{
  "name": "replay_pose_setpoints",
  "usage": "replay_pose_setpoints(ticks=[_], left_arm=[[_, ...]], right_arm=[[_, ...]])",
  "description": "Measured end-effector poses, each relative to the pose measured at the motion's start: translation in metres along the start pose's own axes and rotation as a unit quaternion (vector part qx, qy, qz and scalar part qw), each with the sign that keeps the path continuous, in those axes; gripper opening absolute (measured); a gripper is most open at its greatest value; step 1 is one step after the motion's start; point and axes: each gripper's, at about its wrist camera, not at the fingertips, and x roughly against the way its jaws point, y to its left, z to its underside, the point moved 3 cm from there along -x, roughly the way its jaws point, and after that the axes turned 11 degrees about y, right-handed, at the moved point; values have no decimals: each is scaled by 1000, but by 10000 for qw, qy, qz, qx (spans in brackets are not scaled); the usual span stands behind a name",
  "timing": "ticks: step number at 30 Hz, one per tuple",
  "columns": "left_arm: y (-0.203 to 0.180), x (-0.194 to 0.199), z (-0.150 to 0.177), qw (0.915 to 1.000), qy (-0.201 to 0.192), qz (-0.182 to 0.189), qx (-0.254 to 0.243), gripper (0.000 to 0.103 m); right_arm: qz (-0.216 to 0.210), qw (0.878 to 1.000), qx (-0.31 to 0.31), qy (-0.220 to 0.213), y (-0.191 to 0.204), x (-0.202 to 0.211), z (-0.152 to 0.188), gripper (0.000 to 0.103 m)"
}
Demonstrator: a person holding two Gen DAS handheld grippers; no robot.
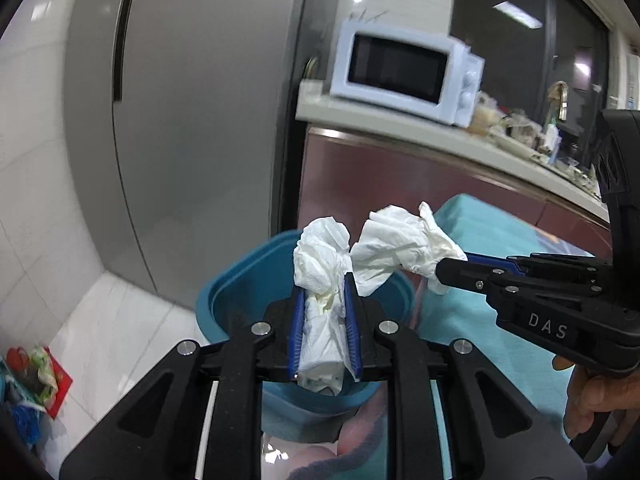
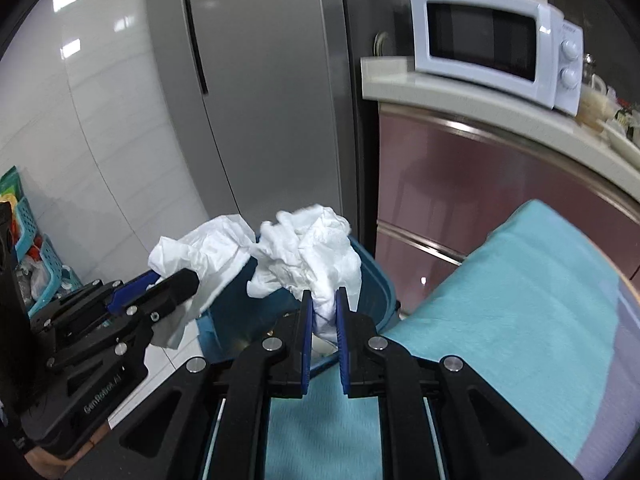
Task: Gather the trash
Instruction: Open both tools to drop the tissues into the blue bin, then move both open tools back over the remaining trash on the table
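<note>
1. Left tongs (image 1: 325, 312): blue pads clamped on a crumpled white tissue wad (image 1: 320, 280). The wad fills the gap between the pads along their length and bunches out past the tips.
2. Right tongs (image 2: 323, 308): pads pinched on a second crumpled tissue (image 2: 316, 248). Only a narrow neck of it sits between the pads; the bulk balloons out above the tips.
3. Both tissues are in the air over the blue trash bin (image 1: 240, 276), close to each other, nearly touching in the left wrist view.
4. In the left wrist view the right tongs enter from the right side, with their tissue just beside the left one; a hand (image 1: 588, 396) is on the grip at the lower right.
5. In the right wrist view the left tongs come in from the left edge, tissue hanging off their tip at the bin's left rim.
6. The bin stands on the white tile floor (image 1: 120, 320), beside a table under a teal cloth (image 2: 500, 320), in front of a grey fridge (image 2: 260, 80).
7. Bin inside: mostly hidden by the tongs, contents unclear.
8. Background: white microwave (image 2: 496, 44) on a cluttered counter (image 1: 400, 118) over maroon cabinets. Blue basket (image 2: 48, 264) with mixed items on the floor at the left.
9. Slight motion blur in both views.
</note>
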Motion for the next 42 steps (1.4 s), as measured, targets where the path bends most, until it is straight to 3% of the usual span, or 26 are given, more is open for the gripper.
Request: replay_pose_setpoints(ticks=[5,15,16,19,25,42], left_arm=[[18,-52,-7,9978,574,-58,316,19],[21,-84,-3,9956,819,-81,438,24],[21,-83,-2,9956,819,-104,451,27],[21,-77,4,9954,808,-123,494,50],[29,-68,8,9954,680,-249,627,72],[22,7,17,9977,18,-384,550,80]], right_arm=[[57,9989,15,465,3,-33,-8,10],[126,9964,34,832,8,-55,-15,15],[139,9961,45,865,8,-56,-17,17],[169,9958,66,900,10,-60,-21,28],[234,9963,49,830,8,-60,-25,29],[211,9995,-173,127,-10,-3,-9,35]])
